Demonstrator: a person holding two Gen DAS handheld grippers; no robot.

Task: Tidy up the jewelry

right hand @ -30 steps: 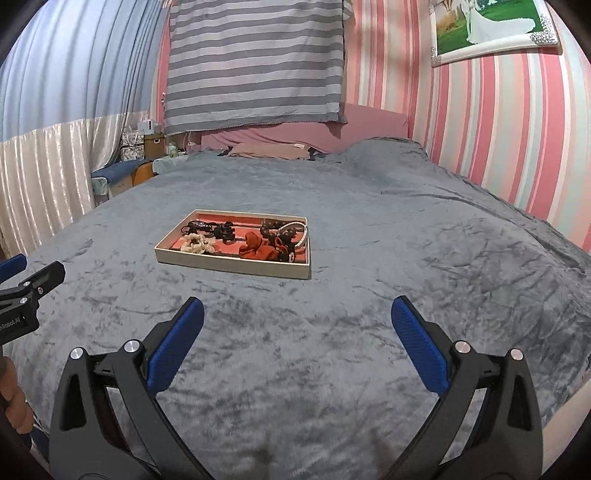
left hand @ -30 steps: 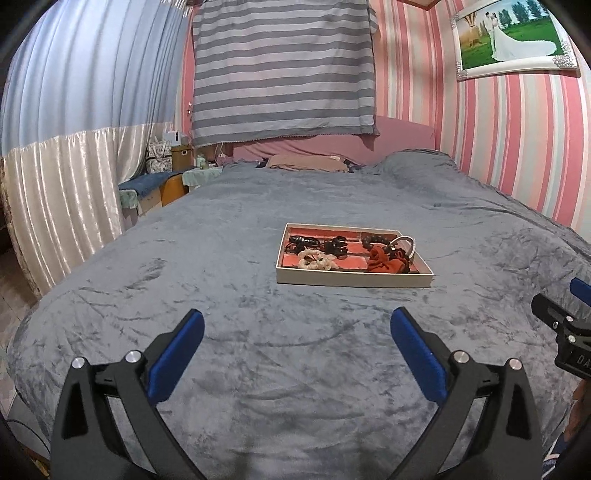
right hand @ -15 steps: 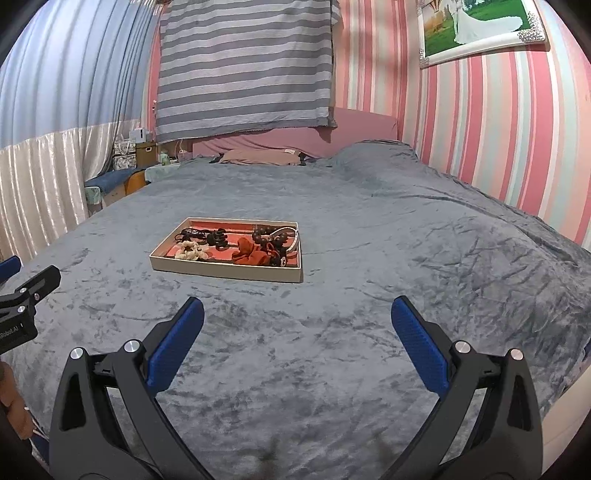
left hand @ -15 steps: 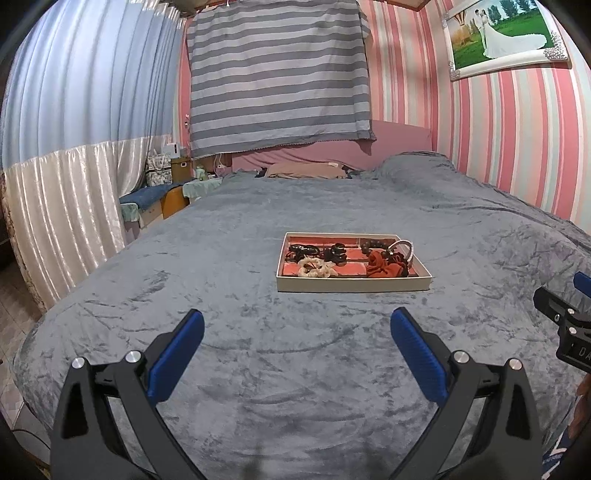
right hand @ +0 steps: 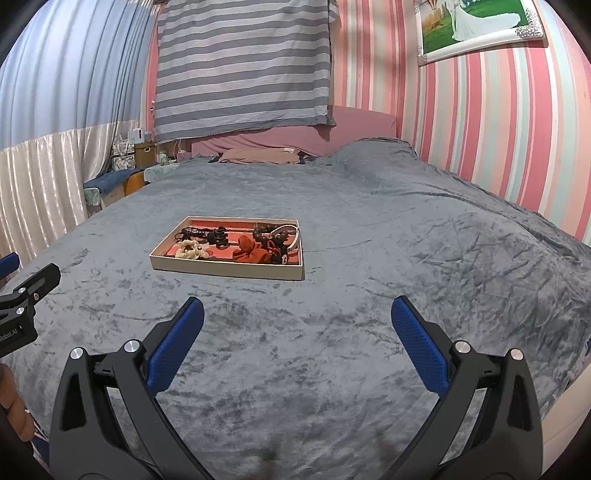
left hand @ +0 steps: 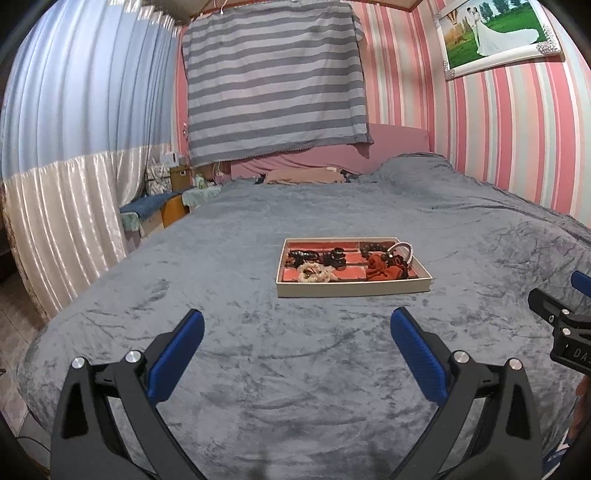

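Observation:
A shallow beige tray (left hand: 352, 288) with a red lining lies on the grey bed, also in the right wrist view (right hand: 225, 269). It holds a red fabric scrunchie (left hand: 382, 271), a cream flower hair piece (left hand: 314, 274), black hair ties (left hand: 306, 255), dark beads (right hand: 266, 234) and a white bangle (left hand: 404, 249). My left gripper (left hand: 295, 328) is open and empty, well short of the tray. My right gripper (right hand: 295, 317) is open and empty, in front of the tray and to its right.
The grey velvet bedspread (left hand: 258, 369) covers the whole bed. A striped cloth (left hand: 273, 81) hangs at the headboard. Curtains (left hand: 66, 147) and bedside clutter (left hand: 162, 206) stand at the left. A striped wall with a framed photo (left hand: 495, 33) is at the right.
Both grippers have tilted up and drawn back a little, so the tray sits lower and farther in both views. Both stayed open and empty.

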